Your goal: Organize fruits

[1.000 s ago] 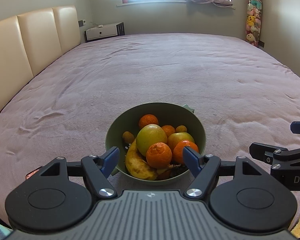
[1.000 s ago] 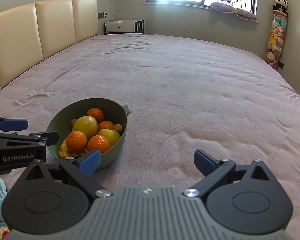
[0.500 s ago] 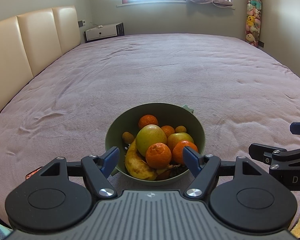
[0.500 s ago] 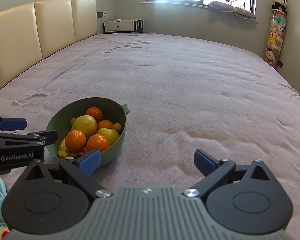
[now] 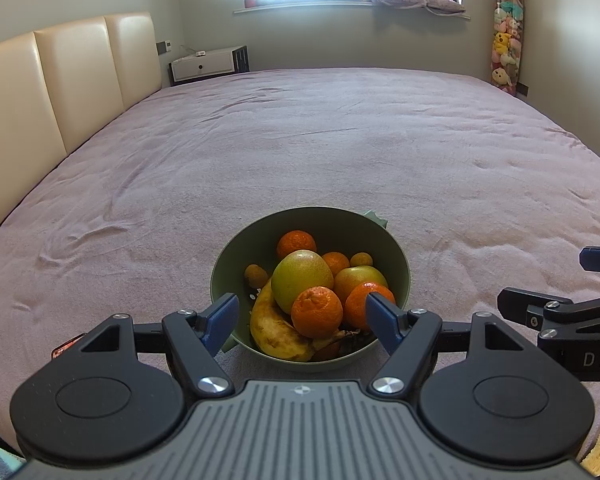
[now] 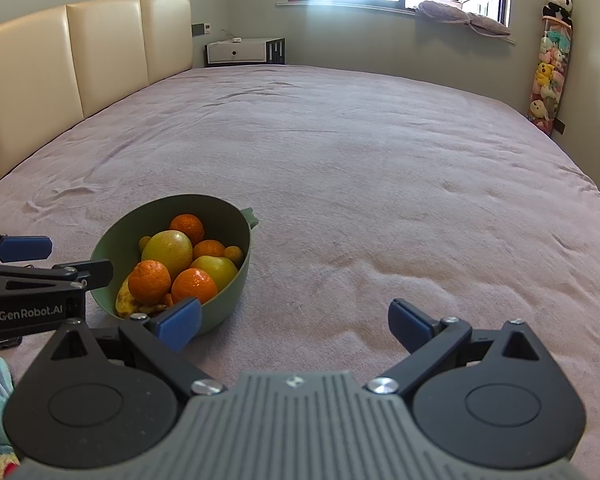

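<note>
A green bowl (image 5: 312, 220) (image 6: 236, 280) rests on the pink bedspread, piled with fruit: several tangerines (image 5: 317, 312) (image 6: 149, 282), a large yellow-green fruit (image 5: 302, 279) (image 6: 168, 252), a green apple (image 5: 358, 278) (image 6: 220, 270) and a spotted banana (image 5: 278, 332). My left gripper (image 5: 303, 317) hovers just in front of the bowl, open, its blue fingertips either side of the near rim with nothing held. My right gripper (image 6: 294, 322) stands open over bare bedspread to the right of the bowl, also holding nothing.
The wide pink bed (image 6: 360, 160) stretches away to a cream padded headboard (image 6: 80, 52) on the left. A white nightstand (image 6: 244, 52) sits in the far corner; a hanging rack of plush toys (image 6: 550, 76) is on the right wall.
</note>
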`<state>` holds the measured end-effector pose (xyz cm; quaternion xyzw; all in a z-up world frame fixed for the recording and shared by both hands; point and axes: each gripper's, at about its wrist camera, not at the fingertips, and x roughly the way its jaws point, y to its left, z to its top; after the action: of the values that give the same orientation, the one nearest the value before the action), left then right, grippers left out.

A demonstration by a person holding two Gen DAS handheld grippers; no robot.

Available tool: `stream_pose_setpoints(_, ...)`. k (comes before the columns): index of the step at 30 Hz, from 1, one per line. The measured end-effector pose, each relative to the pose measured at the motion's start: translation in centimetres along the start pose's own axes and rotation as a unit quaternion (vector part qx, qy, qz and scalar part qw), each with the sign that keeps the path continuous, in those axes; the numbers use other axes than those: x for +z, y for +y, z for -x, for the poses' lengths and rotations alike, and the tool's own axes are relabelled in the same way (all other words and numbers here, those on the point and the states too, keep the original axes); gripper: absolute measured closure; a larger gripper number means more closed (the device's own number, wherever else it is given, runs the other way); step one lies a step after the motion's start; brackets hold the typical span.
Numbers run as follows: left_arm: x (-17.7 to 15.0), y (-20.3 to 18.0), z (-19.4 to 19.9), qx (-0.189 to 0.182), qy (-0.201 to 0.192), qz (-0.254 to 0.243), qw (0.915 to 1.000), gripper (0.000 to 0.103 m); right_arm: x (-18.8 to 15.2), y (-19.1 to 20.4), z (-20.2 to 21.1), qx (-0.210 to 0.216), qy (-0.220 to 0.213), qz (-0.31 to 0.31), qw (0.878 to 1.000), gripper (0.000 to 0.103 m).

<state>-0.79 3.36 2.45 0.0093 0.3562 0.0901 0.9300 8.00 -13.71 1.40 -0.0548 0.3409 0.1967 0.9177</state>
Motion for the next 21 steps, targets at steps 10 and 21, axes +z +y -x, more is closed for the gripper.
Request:
stream_pose_setpoints(10,0.19,0.07,0.19,0.002,-0.004,-0.003,1.0,0.018,0.03,0.02,-0.41,0.0,0.006,0.001,1.0,0.005)
stream_pose_setpoints(21,0.26,0.21,0.34,0.001,-0.01,-0.002,0.9999,0.018,0.01,0.03,-0.43,-0.001,0.007,0.0,1.0,0.004)
